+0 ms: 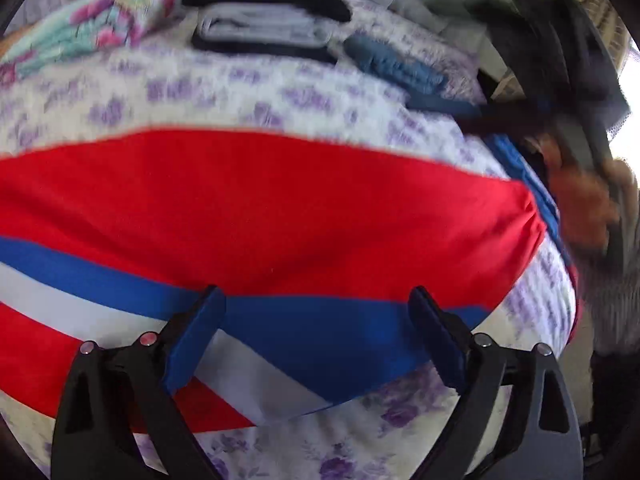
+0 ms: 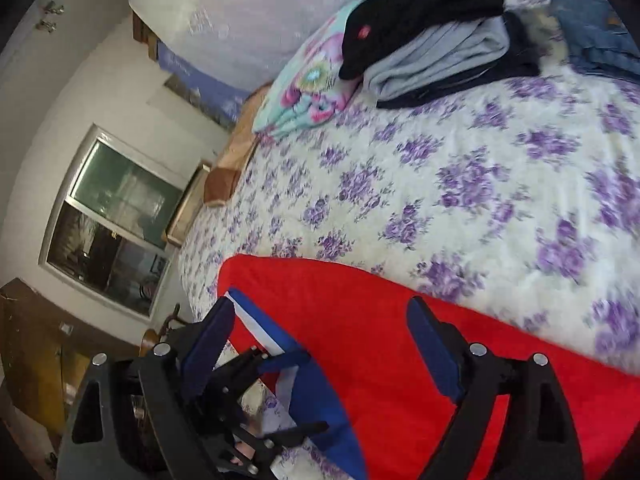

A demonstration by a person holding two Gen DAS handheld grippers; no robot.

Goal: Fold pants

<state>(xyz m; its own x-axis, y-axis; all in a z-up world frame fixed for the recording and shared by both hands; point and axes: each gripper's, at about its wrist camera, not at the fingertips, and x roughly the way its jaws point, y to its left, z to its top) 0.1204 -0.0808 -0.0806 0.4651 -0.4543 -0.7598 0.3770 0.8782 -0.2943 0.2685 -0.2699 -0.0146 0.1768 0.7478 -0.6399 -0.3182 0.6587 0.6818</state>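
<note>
The bed (image 2: 460,168), in a purple-flowered sheet, carries everything. The pants (image 1: 260,208), red with a blue and white side stripe, lie flat along its near edge. They look light, soft and limp, likely to sag and crease when lifted, so the waistband or a hem edge seems the best hold. A stack (image 2: 440,40) of folded clothes sits toward the far side. No containers show. The left gripper (image 1: 316,332) and right gripper (image 2: 320,340) both hang over the pants, fingers wide apart, holding nothing.
</note>
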